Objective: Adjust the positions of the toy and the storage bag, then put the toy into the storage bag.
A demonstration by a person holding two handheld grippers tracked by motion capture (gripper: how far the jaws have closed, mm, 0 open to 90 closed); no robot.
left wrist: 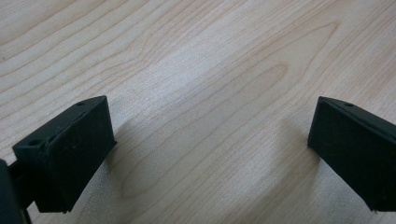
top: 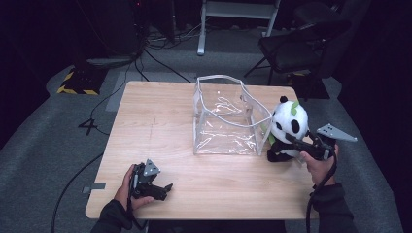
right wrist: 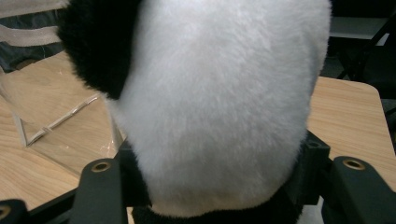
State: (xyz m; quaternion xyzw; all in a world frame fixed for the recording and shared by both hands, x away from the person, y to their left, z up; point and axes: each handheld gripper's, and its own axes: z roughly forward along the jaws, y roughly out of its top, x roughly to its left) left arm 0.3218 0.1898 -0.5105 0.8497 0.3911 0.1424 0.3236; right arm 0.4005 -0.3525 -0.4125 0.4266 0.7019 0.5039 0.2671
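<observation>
A: What is seen, largest thing first?

B: A wooden table (top: 160, 145) is seen, and on it a clear plastic bag (top: 228, 119) standing open-topped, just to the left of the right gripper (top: 297, 141). A plush panda (top: 287, 127) is set directly ahead of that gripper, between its jaws, upright and close beside the bag's right wall.

A: How should the step in hand be done well?

B: It is judged that the panda is being gripped for lifting into the bag. The soft body should be squeezed firmly around its middle so it is not dropped, raised clear of the bag's rim, then carried leftward and lowered through the opening. The thin wall could be folded in if it is brushed.

A: And the claws?

B: The right one is clamped on the panda (right wrist: 210, 102); fur is pressed between the jaws. The left gripper (top: 163, 188) is rested low on the table (left wrist: 201, 70), near the front edge, jaws spread wide, nothing held.
</observation>
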